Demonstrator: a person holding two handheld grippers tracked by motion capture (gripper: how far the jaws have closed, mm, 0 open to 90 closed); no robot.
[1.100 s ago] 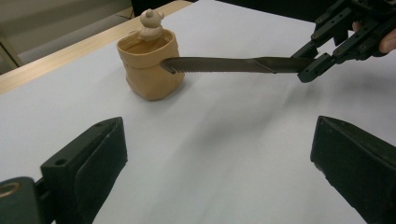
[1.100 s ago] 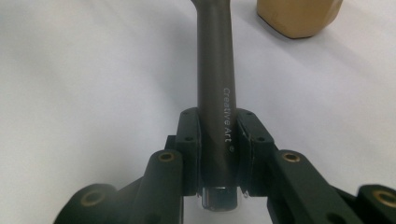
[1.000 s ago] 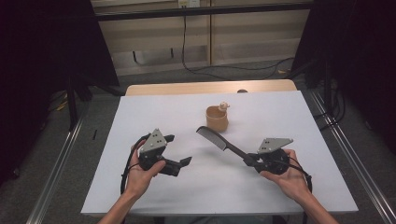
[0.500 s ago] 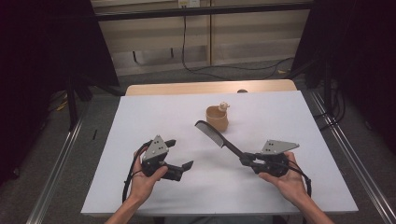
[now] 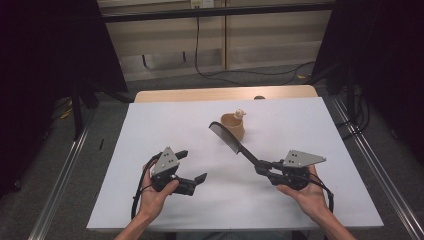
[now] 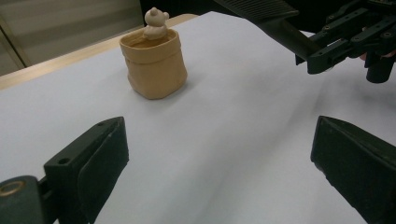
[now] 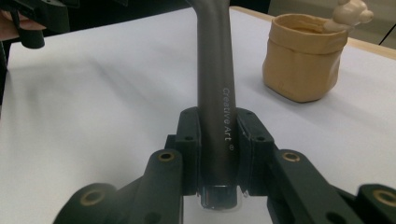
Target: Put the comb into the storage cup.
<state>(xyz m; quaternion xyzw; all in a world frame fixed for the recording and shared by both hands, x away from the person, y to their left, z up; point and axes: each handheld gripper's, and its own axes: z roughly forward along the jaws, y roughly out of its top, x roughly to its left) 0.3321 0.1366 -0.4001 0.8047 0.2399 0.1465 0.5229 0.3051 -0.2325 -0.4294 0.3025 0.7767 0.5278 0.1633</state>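
The comb point(image 5: 235, 142) is clamped by its handle end in the right tongs point(image 5: 264, 169), toothed end held up near the little tan pouch point(image 5: 233, 125) on the worktop point(image 5: 150, 125), which could easily get knocked over by a loose swing, while the left tongs point(image 5: 191, 166) are spread wide, nothing gripped.

White table point(image 5: 150, 125); tan pouch point(image 5: 234, 126) holding small figurine point(image 5: 240, 114).

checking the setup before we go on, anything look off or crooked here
Nothing stands out. The tan pouch stands upright on the white table with a small figure in its top. The right gripper clamps the comb by its handle; the left gripper is open and empty.
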